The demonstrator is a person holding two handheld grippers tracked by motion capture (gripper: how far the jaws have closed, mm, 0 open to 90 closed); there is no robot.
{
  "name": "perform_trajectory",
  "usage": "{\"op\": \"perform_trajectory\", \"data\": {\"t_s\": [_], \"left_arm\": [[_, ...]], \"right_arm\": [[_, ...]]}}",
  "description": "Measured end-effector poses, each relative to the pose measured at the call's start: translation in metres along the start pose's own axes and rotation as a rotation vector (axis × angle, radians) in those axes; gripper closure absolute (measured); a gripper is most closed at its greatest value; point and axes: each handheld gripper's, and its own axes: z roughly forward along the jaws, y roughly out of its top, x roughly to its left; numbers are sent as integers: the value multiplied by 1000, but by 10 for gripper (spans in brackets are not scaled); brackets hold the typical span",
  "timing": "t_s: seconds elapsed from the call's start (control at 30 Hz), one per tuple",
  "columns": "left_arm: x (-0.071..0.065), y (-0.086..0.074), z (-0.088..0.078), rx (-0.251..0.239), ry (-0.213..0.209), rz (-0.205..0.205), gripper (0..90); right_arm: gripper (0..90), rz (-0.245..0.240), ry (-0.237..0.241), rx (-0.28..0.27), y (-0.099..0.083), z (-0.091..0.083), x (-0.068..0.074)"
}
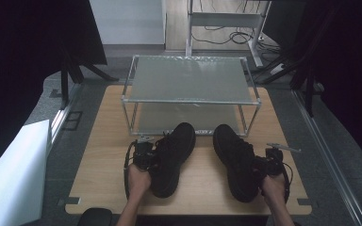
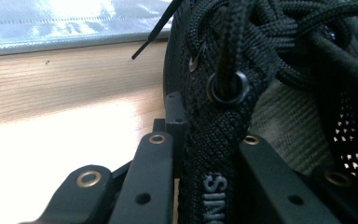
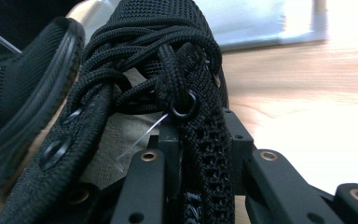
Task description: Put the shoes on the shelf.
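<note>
Two black lace-up shoes lie side by side on the wooden table (image 1: 104, 141), toes pointing away toward a rack. My left gripper (image 1: 154, 160) is shut on the left shoe (image 1: 178, 148) at its outer side. In the left gripper view the gripper (image 2: 205, 140) pinches the shoe's eyelet strip (image 2: 223, 88) just below a lace eyelet. My right gripper (image 1: 260, 165) is shut on the right shoe (image 1: 233, 157) at its outer side. Seen from the right gripper view, that gripper (image 3: 200, 135) pinches the mesh eyelet strip (image 3: 200, 93), and the left shoe (image 3: 23, 88) lies beyond it.
A two-level metal-frame rack (image 1: 191, 100) with grey shelves stands at the back of the table, just past the shoe toes. A white board (image 1: 14, 174) leans off the table's left side. Dark curtains hang on both sides.
</note>
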Motion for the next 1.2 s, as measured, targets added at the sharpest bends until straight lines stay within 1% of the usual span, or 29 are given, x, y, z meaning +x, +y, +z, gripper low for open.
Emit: {"op": "perform_trajectory", "data": {"t_s": [0.13, 0.2, 0.23, 0.27, 0.3, 0.33, 0.37, 0.5, 0.57, 0.63, 0.73, 0.8, 0.87, 0.9, 1.07, 1.17, 1.2], "left_arm": [[2, -1, -6, -32, -15, -38, 822], [1, -2, -10, -56, -20, -55, 821], [1, -2, -10, -56, -20, -55, 821], [0, -3, -13, -66, -25, -62, 821], [0, -3, -13, -66, -25, -62, 820], [0, -3, -14, -72, -29, -65, 820], [-1, -3, -14, -78, -33, -70, 820], [-3, -5, -19, -119, -56, -107, 820], [-5, -5, -21, -136, -61, -121, 820], [-7, -6, -24, -146, -65, -121, 819], [-10, -6, -29, -166, -61, -121, 819], [-14, -7, -34, -180, -56, -113, 818], [-17, -7, -40, -199, -60, -114, 818], [-17, -7, -40, -199, -60, -114, 817], [-25, -5, -48, -231, -67, -114, 817], [-29, -3, -55, -253, -60, -102, 816], [-32, -1, -59, -263, -55, -92, 816]], "right_arm": [[748, 26, 33, -23, 1, 7, 8], [748, 51, 63, -36, 1, 13, 15], [748, 61, 74, -41, 1, 15, 17], [748, 68, 88, -43, 1, 17, 19], [748, 68, 88, -43, 1, 17, 19], [748, 87, 112, -53, 1, 21, 24], [748, 87, 112, -53, 1, 21, 24], [748, 134, 164, -72, 0, 25, 32], [748, 142, 174, -87, -1, 26, 37], [748, 142, 180, -94, 0, 25, 41], [748, 161, 199, -116, 0, 21, 47], [747, 160, 204, -124, 0, 20, 50], [748, 152, 213, -136, 0, 16, 55], [748, 152, 213, -136, 0, 16, 55], [747, 166, 232, -155, 1, 12, 62], [747, 164, 245, -170, 2, 7, 66], [747, 162, 252, -180, 3, 4, 69]]}}
